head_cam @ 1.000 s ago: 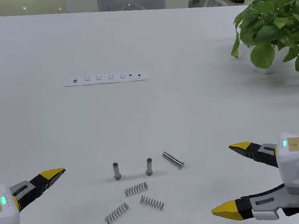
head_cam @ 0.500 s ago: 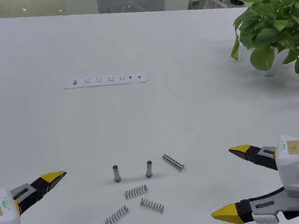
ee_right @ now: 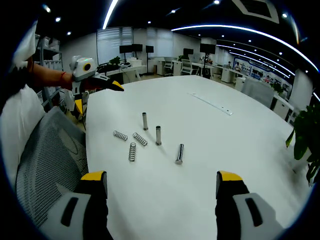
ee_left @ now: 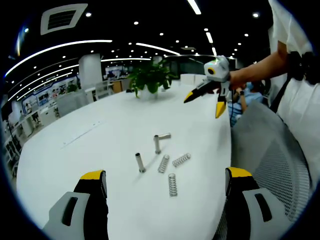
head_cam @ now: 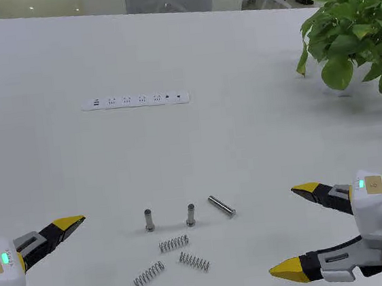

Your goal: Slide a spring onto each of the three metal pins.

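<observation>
Head view: the left tool (head_cam: 94, 266) and right tool (head_cam: 290, 228) hover spread open and empty either side of the parts on the white desk (head_cam: 244, 130). Two pins (head_cam: 149, 219) stand upright, and a third pin (head_cam: 221, 205) lies beside them. Three springs (head_cam: 173, 242) lie loose nearby.

Left gripper view: the springs (ee_left: 172, 184) lie straight ahead.

Right gripper view: the third pin (ee_right: 179, 153) lies nearest.

No spring is fitted yet, so the next move is probably to pinch one spring and line it up over an upright pin.

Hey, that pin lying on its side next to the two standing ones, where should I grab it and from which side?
Grip the lying pin across the middle of its plain shaft, coming down from above with the right claw, the nearer one. It lies flat, clear of the standing pins, its wider head toward that claw.
</observation>
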`<action>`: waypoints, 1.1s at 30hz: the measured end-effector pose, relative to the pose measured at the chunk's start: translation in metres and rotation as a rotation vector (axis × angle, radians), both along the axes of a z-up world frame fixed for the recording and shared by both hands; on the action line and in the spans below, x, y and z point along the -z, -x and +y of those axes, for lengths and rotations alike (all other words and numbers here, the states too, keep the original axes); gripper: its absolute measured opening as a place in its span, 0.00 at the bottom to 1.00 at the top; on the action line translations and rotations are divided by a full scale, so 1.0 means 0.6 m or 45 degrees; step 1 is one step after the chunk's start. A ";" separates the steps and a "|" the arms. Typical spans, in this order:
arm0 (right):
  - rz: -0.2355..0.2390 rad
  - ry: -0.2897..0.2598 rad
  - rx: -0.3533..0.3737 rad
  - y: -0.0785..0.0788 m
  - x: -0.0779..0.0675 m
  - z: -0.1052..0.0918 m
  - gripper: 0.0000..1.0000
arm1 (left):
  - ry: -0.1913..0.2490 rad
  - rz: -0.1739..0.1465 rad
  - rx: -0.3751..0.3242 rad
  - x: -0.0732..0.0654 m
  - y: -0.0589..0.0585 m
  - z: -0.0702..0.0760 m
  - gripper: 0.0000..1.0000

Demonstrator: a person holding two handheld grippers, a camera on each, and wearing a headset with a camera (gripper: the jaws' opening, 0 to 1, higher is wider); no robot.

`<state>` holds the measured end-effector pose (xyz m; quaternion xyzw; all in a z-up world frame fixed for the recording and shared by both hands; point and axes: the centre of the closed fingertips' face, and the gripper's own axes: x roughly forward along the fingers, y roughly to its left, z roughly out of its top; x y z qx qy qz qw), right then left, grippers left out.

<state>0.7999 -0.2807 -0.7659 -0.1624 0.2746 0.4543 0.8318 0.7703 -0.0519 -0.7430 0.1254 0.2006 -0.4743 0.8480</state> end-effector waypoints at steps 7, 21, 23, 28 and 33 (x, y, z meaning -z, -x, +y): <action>0.002 0.007 -0.007 -0.013 -0.004 0.008 0.89 | 0.009 0.003 -0.002 0.002 -0.003 -0.002 1.00; 0.013 0.029 -0.024 -0.061 -0.007 0.032 0.82 | 0.020 0.006 -0.015 0.007 -0.011 -0.003 1.00; 0.014 0.028 -0.023 -0.070 -0.006 0.034 0.81 | 0.025 0.006 -0.017 0.007 -0.012 -0.003 1.00; 0.035 0.048 -0.019 -0.090 -0.002 0.044 0.76 | 0.029 0.012 -0.016 0.009 -0.015 -0.004 1.00; 0.054 0.057 -0.007 -0.110 0.001 0.052 0.72 | 0.037 0.015 -0.018 0.010 -0.018 -0.005 1.00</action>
